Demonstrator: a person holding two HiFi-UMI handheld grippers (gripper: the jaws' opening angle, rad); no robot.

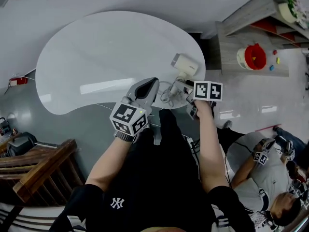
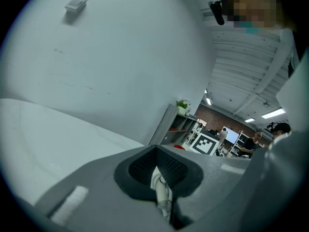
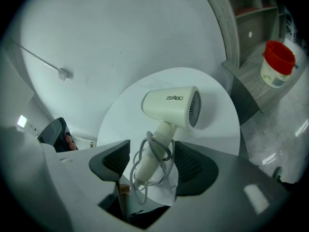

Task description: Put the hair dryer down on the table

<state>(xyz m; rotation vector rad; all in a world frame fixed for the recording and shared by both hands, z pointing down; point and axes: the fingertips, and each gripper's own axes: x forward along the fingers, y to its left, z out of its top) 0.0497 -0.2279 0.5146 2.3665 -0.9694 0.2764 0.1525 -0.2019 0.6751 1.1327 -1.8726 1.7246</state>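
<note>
The cream hair dryer [image 1: 184, 64] [image 3: 171, 103] lies on the white table [image 1: 106, 52] near its right edge, with a grey cord [image 3: 154, 151] looped round its handle. My right gripper [image 1: 189, 88] [image 3: 152, 156] is open. Its two dark pads stand either side of the handle, with a gap on each side. My left gripper [image 1: 147, 86] [image 2: 158, 170] hovers over the table's near edge, left of the dryer, pointing up toward the wall. Its jaws are shut with a crumpled white cord-like piece [image 2: 159, 187] pinched between the pads; what that piece belongs to is unclear.
A grey shelf unit [image 1: 251, 28] stands right of the table and holds a white tub with a red lid [image 1: 252, 57] [image 3: 276, 64]. A wooden chair [image 1: 38, 168] is at lower left. Another person [image 1: 265, 178] sits at lower right with grippers.
</note>
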